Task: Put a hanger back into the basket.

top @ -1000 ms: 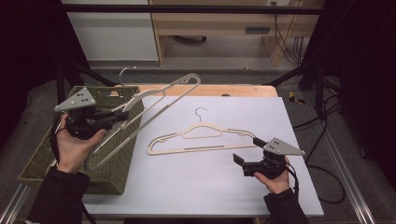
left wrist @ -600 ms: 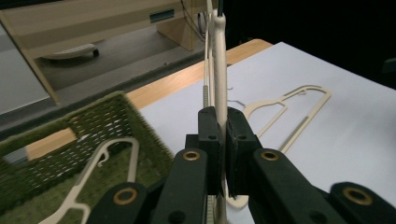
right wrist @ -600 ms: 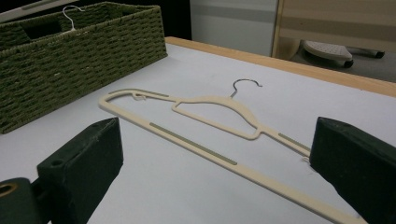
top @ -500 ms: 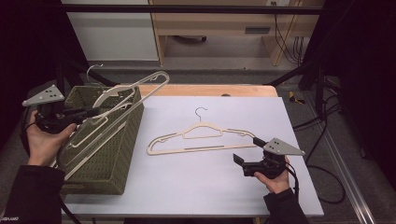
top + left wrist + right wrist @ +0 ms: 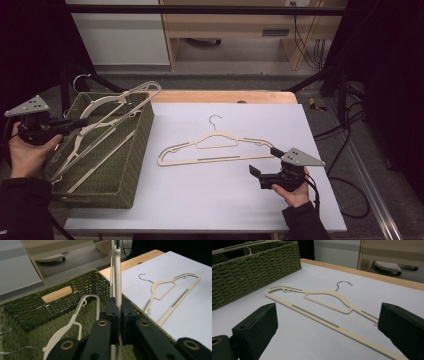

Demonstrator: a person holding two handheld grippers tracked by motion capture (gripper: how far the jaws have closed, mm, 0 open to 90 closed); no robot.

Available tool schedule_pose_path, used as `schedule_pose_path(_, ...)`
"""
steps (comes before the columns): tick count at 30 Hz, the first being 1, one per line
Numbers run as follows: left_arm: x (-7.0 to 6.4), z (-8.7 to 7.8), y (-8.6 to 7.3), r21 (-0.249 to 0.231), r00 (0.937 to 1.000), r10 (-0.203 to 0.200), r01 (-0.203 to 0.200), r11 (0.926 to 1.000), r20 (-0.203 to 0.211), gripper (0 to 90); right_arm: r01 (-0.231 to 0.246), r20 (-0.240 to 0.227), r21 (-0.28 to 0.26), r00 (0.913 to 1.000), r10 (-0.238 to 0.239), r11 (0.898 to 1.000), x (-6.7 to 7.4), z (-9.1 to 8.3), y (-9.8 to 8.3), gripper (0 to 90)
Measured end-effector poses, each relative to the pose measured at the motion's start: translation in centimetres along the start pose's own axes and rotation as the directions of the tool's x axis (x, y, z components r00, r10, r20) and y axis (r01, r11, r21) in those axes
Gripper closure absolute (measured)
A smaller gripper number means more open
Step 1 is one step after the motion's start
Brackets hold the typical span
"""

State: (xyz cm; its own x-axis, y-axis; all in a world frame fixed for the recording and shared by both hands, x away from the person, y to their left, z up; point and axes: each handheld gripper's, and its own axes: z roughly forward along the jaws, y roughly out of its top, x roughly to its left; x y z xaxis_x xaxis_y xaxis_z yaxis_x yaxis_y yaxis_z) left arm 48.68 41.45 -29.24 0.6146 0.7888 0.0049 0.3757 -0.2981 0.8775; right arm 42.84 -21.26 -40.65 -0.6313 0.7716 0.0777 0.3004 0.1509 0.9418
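Vs 0.5 s ago: left gripper [image 5: 75, 123] has come down w/ its cream hanger [image 5: 107, 122], which was held up above the green wicker basket [image 5: 131, 167] and now sits lower, its lower end down inside the basket; vs 1.0 s ago the basket itself lies further onto the table and squarer to it. Right gripper [image 5: 256, 175] and the cream hanger on the table [image 5: 220, 148] are unchanged. Left jaws are pressed together on a thin bar of the held hanger; in the left gripper view [image 5: 119, 325] the bar [image 5: 117, 272] runs straight up between the pads. Held hanger's long axis runs diagonally, from the near-left inside of the basket up to the far-right basket corner, where its end sticks out past the rim; its metal hook [image 5: 79, 80] points far-left, beyond the basket's far edge. A 2nd cream hanger [image 5: 72, 322] lies in the basket bottom. Table hanger lies flat on the white table surface [image 5: 210, 200], approx centre, long axis left-right w/ a slight tilt, wire hook [image 5: 215, 119] pointing to the far side. Right gripper hovers near the table hanger's right end, jaws spread wide; in the right gripper view [image 5: 329, 335] the hanger's bar [image 5: 317, 315] crosses between the two pads, not pinched.
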Motion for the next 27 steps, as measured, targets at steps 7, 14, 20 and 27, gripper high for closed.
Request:
schedule_pose_path(7,1.6,-0.7,-1.7,0.008,0.9991,-0.033,0.033,0.9994,-0.025,86.3,0.0,0.001,0.0,1.0,0.0,1.0,0.0,0.1,0.0,3.4)
schedule_pose_path(14,2.4,-0.7,-3.2,0.043,0.9967,-0.069,0.071,0.9966,-0.042,86.3,0.004,-0.002,0.005,1.0,-0.004,1.0,0.0,0.1,0.0,3.5)
schedule_pose_path(20,2.3,0.9,-4.8,0.086,0.9917,-0.124,0.126,0.9883,-0.036,86.3,0.007,-0.002,0.007,1.0,-0.007,1.0,0.1,0.2,-0.1,3.5)
schedule_pose_path(27,2.4,2.7,-6.9,0.117,0.9804,-0.196,0.197,0.9734,-0.021,86.3,0.008,-0.002,0.008,1.0,-0.008,1.0,0.0,0.2,-0.1,3.5)
